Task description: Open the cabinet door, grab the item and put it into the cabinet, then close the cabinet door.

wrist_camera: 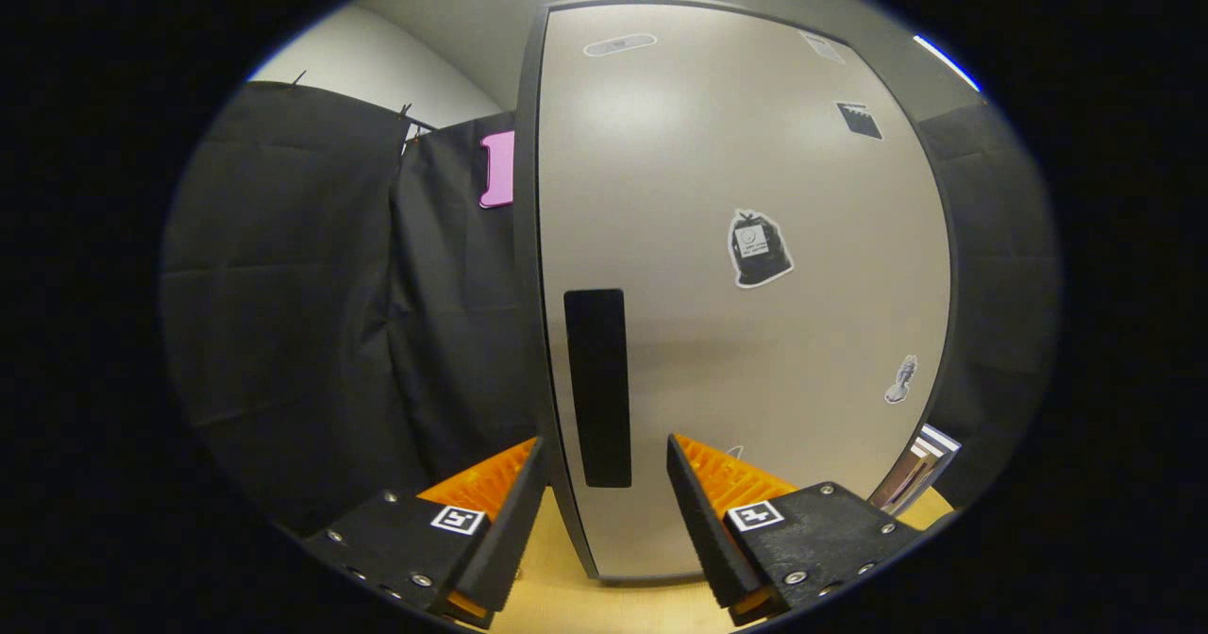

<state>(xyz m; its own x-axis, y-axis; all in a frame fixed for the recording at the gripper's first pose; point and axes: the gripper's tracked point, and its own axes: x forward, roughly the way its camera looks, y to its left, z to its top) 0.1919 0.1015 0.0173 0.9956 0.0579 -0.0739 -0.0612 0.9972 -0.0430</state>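
The gripper (604, 521) is spread wide and empty over the table (604, 606), its fingers flanking the lower end of the handle (597, 387) just ahead. The cabinet door (746, 266), standing at the table's far edge, looks shut, so I judge every step remains. The item cannot be made out; the cabinet's right side is cut off.

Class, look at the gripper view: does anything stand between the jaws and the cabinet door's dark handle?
Nothing visible does. The open gripper faces the closed cabinet door, and its dark handle sits just ahead, in line with the gap between the jaws.
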